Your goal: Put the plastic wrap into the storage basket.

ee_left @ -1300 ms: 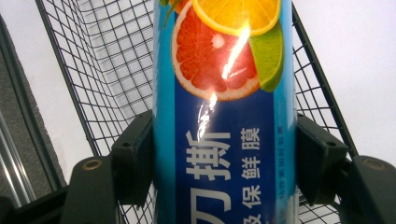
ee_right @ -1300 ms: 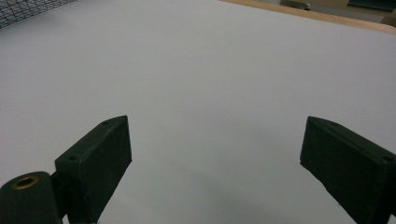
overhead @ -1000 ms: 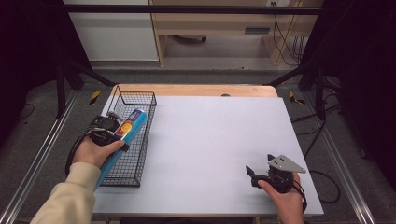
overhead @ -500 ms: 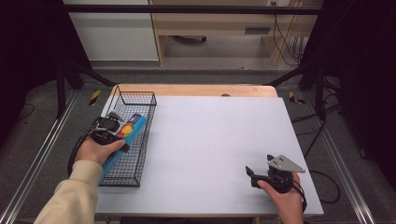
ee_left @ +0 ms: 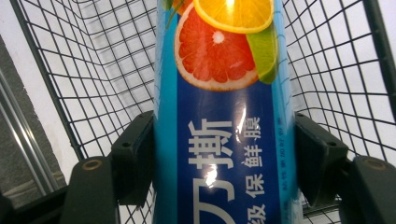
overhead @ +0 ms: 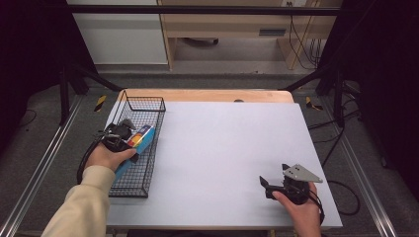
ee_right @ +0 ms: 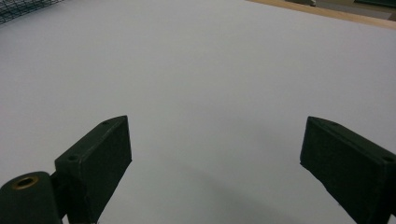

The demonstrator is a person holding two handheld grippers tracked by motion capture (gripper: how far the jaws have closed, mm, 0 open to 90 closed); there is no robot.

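Left hand-held gripper [overhead: 129, 139]: clamped across a blue box [ee_left: 224, 121], one pad on each long side. The box is held inside the wire basket [overhead: 129, 185], mesh close around the jaws. Its long axis runs straight ahead of the left hand-held gripper, across the jaw line, fruit-print end pointed away from it, other end back past the hand. Right hand-held gripper [overhead: 271, 186]: jaws spread, nothing between, rested on the table [overhead: 227, 148], well apart from the basket.
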